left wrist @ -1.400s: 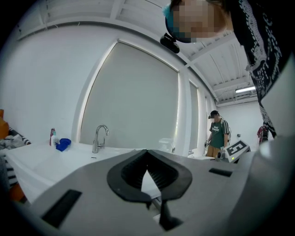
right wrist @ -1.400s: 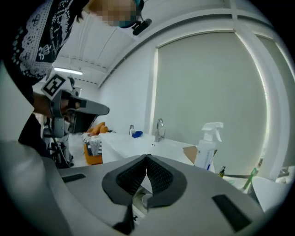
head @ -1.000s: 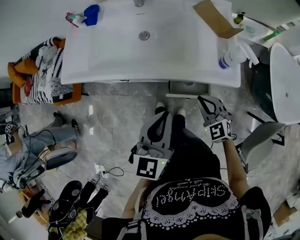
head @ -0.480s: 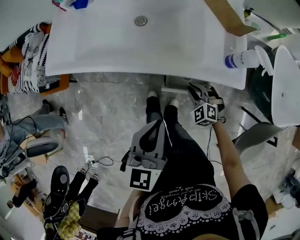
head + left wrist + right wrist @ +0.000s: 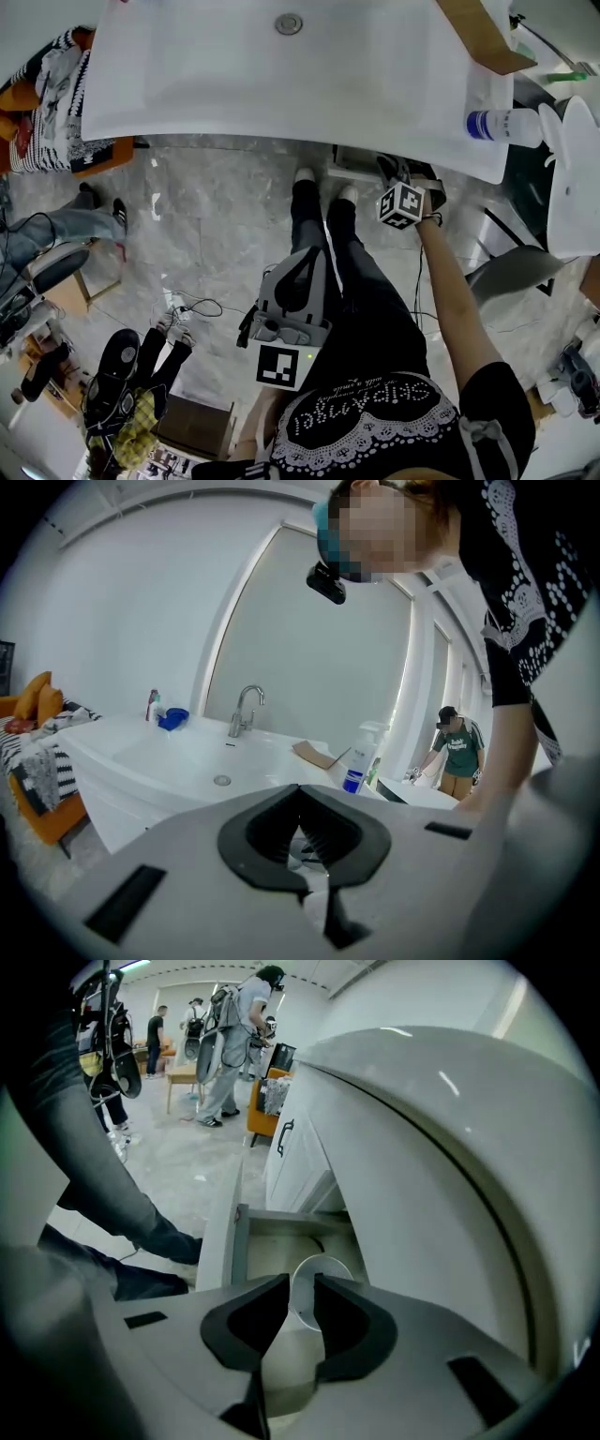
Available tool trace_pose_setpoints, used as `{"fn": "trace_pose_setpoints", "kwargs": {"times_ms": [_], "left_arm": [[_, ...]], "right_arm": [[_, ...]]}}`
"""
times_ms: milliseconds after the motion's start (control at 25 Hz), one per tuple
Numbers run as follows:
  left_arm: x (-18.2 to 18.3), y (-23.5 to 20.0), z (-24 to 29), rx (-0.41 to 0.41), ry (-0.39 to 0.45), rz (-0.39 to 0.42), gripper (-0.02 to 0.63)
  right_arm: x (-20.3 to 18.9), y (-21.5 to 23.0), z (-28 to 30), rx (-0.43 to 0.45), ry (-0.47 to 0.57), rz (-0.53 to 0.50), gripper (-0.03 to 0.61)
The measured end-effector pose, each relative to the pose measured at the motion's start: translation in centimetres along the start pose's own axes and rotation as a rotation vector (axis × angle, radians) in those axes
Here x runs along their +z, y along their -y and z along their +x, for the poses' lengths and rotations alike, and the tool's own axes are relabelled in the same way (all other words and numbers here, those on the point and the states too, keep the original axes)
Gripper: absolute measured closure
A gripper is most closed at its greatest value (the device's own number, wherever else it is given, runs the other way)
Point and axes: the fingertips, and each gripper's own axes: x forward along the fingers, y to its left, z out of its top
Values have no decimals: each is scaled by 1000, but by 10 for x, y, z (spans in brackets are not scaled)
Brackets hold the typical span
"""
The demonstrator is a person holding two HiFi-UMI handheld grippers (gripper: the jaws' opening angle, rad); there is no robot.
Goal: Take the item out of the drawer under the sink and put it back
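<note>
The drawer (image 5: 281, 1227) under the white sink (image 5: 281, 84) stands pulled out. A white round item (image 5: 322, 1277) lies in it, seen from above. My right gripper (image 5: 302, 1290) points steeply down over the drawer. Its jaws have just been opening, and a gap stands between the pads. The item's rim shows in that gap, and the pads do not press on it. In the head view the right gripper (image 5: 392, 172) reaches under the sink's front edge by the drawer (image 5: 361, 161). My left gripper (image 5: 307, 261) hangs over the person's legs, shut and holding nothing; it shows as the left gripper (image 5: 300, 794) in its own view too.
On the sink's right side stand a spray bottle (image 5: 506, 122) and a brown cardboard piece (image 5: 473, 33). A white fixture (image 5: 572, 178) is at the far right. Left of the drawer is a cabinet door with a dark handle (image 5: 285, 1136). People stand in the room behind.
My right gripper has sunk from in front of the sink to the drawer under its edge. The left gripper has dropped a little. The head view has moved toward the sink.
</note>
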Motion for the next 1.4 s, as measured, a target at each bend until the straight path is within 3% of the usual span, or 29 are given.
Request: {"fn": "trace_pose_setpoints", "kwargs": {"times_ms": [200,560,720,840,1160,1400], "left_arm": [[-3,-7,0,24,-8,-18,611],[-7,-14,5,55,-4,-50,611],[-2,-11,9,61,14,-47,611],[0,-8,11,56,14,-46,611],[4,-9,12,38,35,-32,611],[12,-1,8,3,55,-12,611]], "right_arm": [[-1,0,12,19,-25,-7,503],[-5,-9,29,161,-106,21,505],[-10,-8,39,176,-125,-5,506],[-18,-12,38,186,-136,-3,547],[-4,-8,13,113,-68,-15,549],[2,-23,-20,81,-10,82,549]]}}
